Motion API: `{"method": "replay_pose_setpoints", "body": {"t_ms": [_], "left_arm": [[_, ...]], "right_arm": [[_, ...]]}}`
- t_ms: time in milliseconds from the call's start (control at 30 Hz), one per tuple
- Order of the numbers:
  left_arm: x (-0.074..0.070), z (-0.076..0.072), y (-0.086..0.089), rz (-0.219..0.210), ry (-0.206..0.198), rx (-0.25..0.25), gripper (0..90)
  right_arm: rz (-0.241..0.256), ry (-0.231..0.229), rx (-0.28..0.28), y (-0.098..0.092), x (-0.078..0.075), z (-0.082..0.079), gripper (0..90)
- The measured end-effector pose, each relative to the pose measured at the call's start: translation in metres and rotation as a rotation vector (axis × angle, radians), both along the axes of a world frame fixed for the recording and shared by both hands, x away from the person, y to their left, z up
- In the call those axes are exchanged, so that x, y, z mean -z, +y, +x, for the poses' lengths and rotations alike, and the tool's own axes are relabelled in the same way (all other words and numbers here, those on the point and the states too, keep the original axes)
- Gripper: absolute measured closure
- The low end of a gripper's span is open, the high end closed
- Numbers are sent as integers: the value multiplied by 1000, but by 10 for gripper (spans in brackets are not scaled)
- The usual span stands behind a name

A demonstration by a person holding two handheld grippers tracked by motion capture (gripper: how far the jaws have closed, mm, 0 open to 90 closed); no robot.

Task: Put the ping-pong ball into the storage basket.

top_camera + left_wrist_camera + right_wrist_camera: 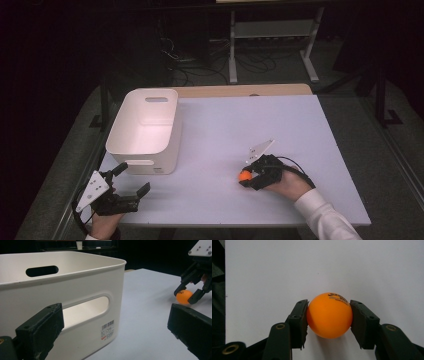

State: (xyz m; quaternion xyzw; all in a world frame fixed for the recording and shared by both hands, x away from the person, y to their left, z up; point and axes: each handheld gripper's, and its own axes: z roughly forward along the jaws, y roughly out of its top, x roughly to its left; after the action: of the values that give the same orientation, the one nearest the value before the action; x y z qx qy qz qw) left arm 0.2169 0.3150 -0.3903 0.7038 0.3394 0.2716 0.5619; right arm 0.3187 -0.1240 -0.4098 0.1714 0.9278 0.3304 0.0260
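Orange table-tennis ball [329, 315]: pinched between my right gripper [248, 176] jaws at 4 o'clock on the white table [280, 125], not yet lifted. Left gripper [131, 181]: jaws wide, empty, beside the white bin [145, 131]. Bin empty; transfer remained.

Big white plastic bin [145, 131] with handle holes sits on pale worktop [260, 125], left side. Barcode sticker [107, 330] on bin wall. Grey floor around.

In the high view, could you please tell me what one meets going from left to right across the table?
Left gripper → white bin → orange ball → right gripper, shut on the ball, with the person's hand behind it.
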Motion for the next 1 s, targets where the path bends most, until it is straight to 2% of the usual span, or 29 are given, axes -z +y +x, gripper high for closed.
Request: {"method": "replay_pose_setpoints", "body": {"t_ms": [233, 700, 867, 933, 1000], "left_arm": [[0, 0, 0, -2, 1, 3, 2], [0, 0, -1, -1, 5, 24, 2], [2, 2, -2, 7, 25, 33, 2], [2, 3, -3, 20, 50, 43, 2], [3, 3, -5, 26, 57, 41, 2]], "right_arm": [[-5, -11, -9, 3, -12, 0, 493], [-1, -17, -26, 5, -24, 4, 492], [-1, -20, -27, 6, -28, 4, 491], [1, -26, -30, 6, -30, 4, 491], [6, -27, -28, 6, -31, 4, 492]]}}
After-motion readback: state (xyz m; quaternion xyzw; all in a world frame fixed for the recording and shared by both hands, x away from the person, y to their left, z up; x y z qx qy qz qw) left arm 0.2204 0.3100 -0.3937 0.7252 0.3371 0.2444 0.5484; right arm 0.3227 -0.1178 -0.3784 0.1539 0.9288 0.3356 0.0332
